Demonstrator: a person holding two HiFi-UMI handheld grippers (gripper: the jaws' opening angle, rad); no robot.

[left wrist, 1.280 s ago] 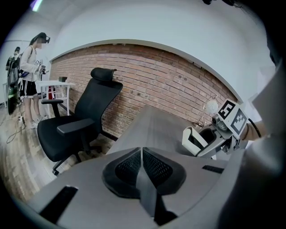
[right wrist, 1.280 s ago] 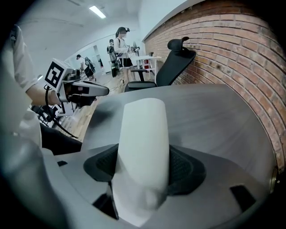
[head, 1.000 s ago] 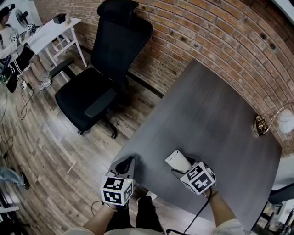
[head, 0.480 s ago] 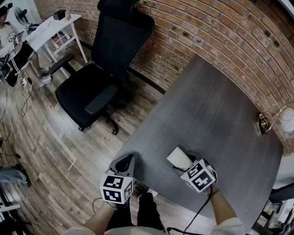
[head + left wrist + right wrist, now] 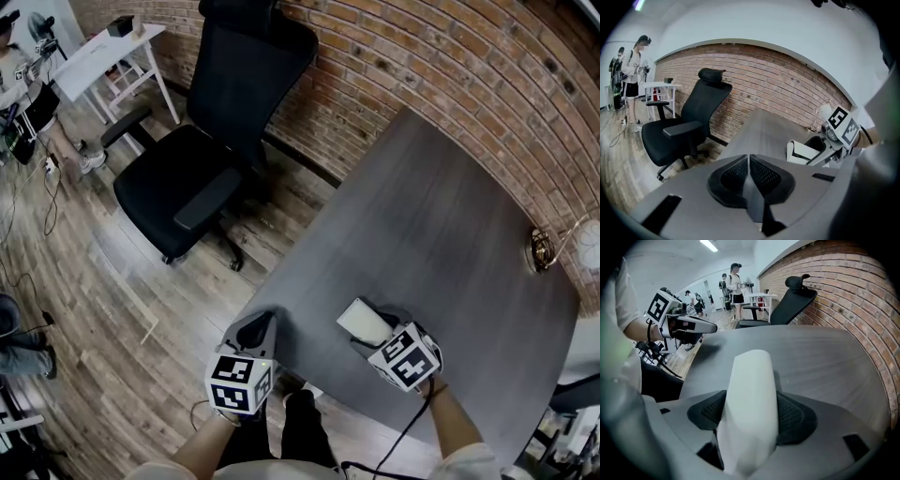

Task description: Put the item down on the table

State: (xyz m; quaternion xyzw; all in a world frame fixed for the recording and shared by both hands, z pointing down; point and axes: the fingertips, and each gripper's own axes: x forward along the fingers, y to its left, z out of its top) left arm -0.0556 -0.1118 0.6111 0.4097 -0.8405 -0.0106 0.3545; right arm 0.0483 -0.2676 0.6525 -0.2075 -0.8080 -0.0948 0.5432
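Note:
My right gripper (image 5: 373,338) is shut on a white item (image 5: 362,322), a smooth rounded white piece that sticks out past the jaws (image 5: 751,394). It hovers low over the near part of the dark grey table (image 5: 441,234). In the left gripper view the white item (image 5: 802,152) shows at the right, held in the right gripper. My left gripper (image 5: 259,330) is at the table's near left edge, its jaws shut with nothing between them (image 5: 748,169).
A black office chair (image 5: 211,141) stands on the wooden floor left of the table, against the brick wall (image 5: 441,66). A brass lamp base (image 5: 541,250) sits at the table's far right edge. A white desk (image 5: 98,56) and people (image 5: 736,282) are farther off.
The right gripper with the white item has shifted only slightly; the item looks a little flatter toward the table. The left gripper has stayed in place.

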